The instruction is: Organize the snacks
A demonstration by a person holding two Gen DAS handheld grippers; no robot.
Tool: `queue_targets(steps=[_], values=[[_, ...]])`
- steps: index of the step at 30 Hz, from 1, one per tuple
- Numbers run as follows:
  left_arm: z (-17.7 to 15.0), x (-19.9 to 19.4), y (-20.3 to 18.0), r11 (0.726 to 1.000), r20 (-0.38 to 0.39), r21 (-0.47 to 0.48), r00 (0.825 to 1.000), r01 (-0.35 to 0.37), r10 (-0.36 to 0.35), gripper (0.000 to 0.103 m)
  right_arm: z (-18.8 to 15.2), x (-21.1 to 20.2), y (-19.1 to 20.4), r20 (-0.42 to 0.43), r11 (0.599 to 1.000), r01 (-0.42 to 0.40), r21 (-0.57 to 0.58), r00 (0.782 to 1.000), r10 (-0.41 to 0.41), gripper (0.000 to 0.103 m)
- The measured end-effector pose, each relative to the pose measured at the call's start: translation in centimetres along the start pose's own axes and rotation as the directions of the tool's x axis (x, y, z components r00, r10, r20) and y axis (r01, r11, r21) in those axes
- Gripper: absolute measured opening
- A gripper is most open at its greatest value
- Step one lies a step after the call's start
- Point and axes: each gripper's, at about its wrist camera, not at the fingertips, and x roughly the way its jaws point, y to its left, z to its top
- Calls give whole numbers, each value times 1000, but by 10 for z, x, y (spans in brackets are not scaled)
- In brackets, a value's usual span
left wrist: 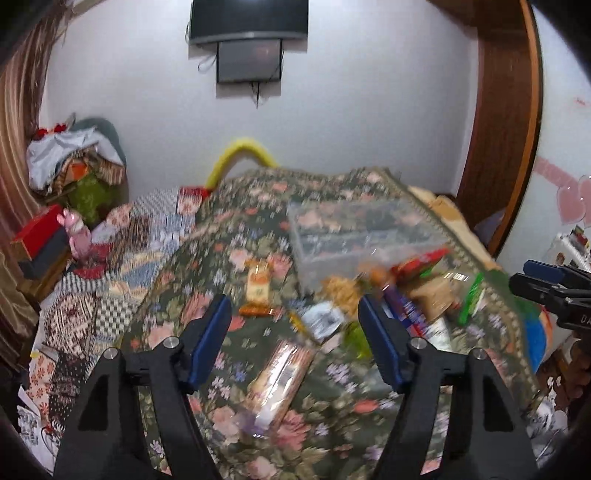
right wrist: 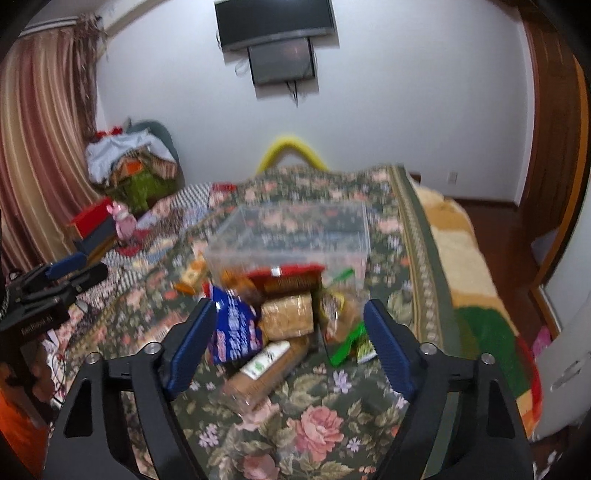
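Observation:
A heap of snacks lies on the floral bedspread (right wrist: 317, 417) in front of a clear plastic box (right wrist: 291, 236). In the right wrist view I make out a blue packet (right wrist: 236, 332), a tan cracker pack (right wrist: 290, 317), a long biscuit sleeve (right wrist: 266, 365) and a green packet (right wrist: 347, 343). My right gripper (right wrist: 290, 310) hovers over them, open, holding nothing. My left gripper (left wrist: 293, 310) is open above a long clear-wrapped biscuit pack (left wrist: 280, 373), with a small orange snack (left wrist: 258, 280) beyond it and the clear plastic box (left wrist: 354, 229) further right. Both views are motion-blurred.
The bedspread's edge (right wrist: 417, 236) runs down the right, with a yellow-and-green blanket (right wrist: 476, 295) and wooden floor beyond. At the left are patterned bedding (left wrist: 110, 258), a red box (left wrist: 37, 236) and a pile of clothes (left wrist: 74, 162). A screen (left wrist: 247, 22) hangs on the far wall.

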Motion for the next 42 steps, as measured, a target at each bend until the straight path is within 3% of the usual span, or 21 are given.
queue_targets(steps=[5, 12, 22, 26, 29, 31, 38, 42], values=[[-19, 41, 16, 1000, -126, -10, 992, 24, -26, 69, -12, 27, -3, -104, 1000, -9, 26, 995, 12, 72], [-53, 86, 25, 998, -266, -5, 962, 55, -55, 69, -22, 58, 0, -208, 999, -16, 47, 978, 26, 72], [-82, 121, 31, 996, -372, -42, 924, 80, -90, 58, -35, 99, 3, -326, 998, -27, 60, 944, 45, 69], [-83, 125, 28, 997, -352, -31, 933, 67, -73, 57, -36, 108, 3, -348, 996, -45, 79, 935, 70, 68], [-83, 126, 27, 998, -343, -31, 937, 58, -65, 50, -38, 112, 0, -354, 993, -56, 101, 931, 88, 66], [-83, 125, 27, 999, -344, -26, 938, 40, -47, 45, -39, 110, -1, -352, 993, -68, 100, 931, 99, 58], [-82, 116, 25, 998, -343, -45, 938, 39, -52, 45, -40, 97, -5, -346, 993, -72, 95, 933, 101, 45], [-75, 103, 22, 997, -312, -58, 948, 44, -60, 45, -42, 89, -11, -338, 994, -63, 85, 937, 88, 37]])
